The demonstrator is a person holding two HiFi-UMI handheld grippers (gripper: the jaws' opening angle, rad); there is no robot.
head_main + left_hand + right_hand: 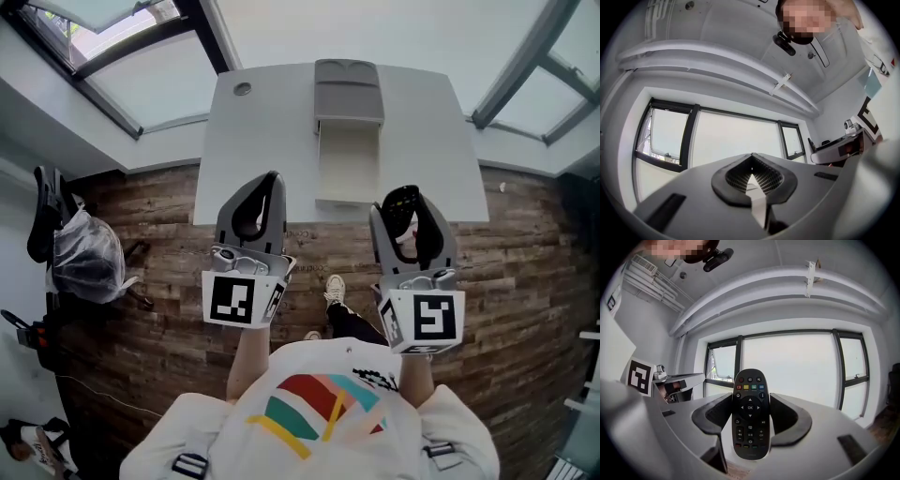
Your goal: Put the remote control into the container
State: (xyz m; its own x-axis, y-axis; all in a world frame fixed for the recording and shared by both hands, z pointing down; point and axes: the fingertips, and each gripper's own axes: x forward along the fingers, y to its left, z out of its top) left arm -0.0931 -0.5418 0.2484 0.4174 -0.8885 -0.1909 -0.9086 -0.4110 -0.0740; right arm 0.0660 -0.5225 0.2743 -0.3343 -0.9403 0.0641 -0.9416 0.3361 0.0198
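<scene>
White table (267,141) stands ahead over plank flooring (150,309). Right gripper (405,202) jaws clamp the remote control (750,427) at mid-body (buttons face the camera). Left gripper (751,164) jaws are pressed together, empty. Container (349,150) lies open on the table, well apart. Step judged: carrying. The next move calls for reaching over the open compartment and lowering before release.

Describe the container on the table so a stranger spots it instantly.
Find the white rectangular table on the wooden floor. Along its middle lies the container, a pale open box with a grey lid part at its far end. Its only neighbour is a small round disc.
</scene>
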